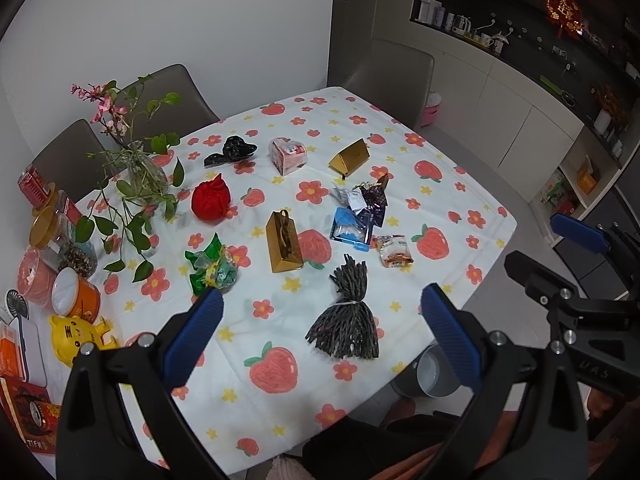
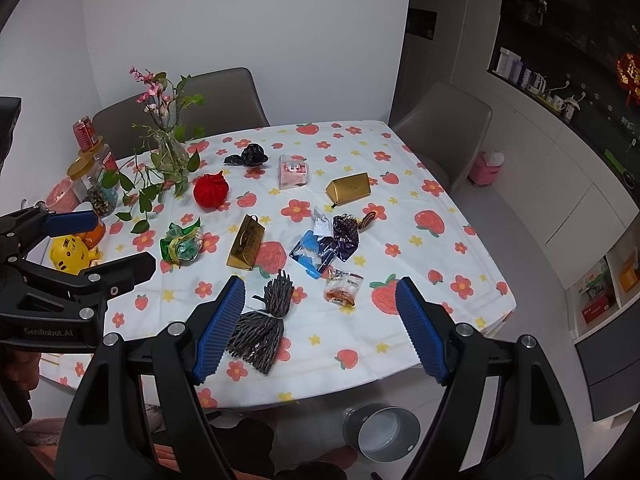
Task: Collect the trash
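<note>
Trash lies scattered on the flowered tablecloth [image 1: 360,120] [image 2: 400,344]: a grey tassel bundle [image 1: 347,316] [image 2: 266,320], two gold boxes [image 1: 285,249] [image 1: 349,158], a red crumpled ball [image 1: 211,200] [image 2: 211,191], green wrappers [image 1: 212,270] [image 2: 182,243], blue and dark packets [image 1: 358,216] [image 2: 324,242], an orange snack bag [image 1: 395,251] [image 2: 343,286], a black bag [image 1: 232,150], a pink box [image 1: 287,156]. My left gripper [image 1: 322,316] hovers open above the near table edge, the tassel between its fingers' line of sight. My right gripper [image 2: 320,330] is open too, empty.
A grey bin [image 2: 382,432] [image 1: 434,372] stands on the floor below the near table edge. A vase of flowers [image 1: 140,168], jars [image 1: 60,240] and a yellow toy [image 1: 78,336] crowd the left side. Chairs [image 2: 444,132] stand around the table.
</note>
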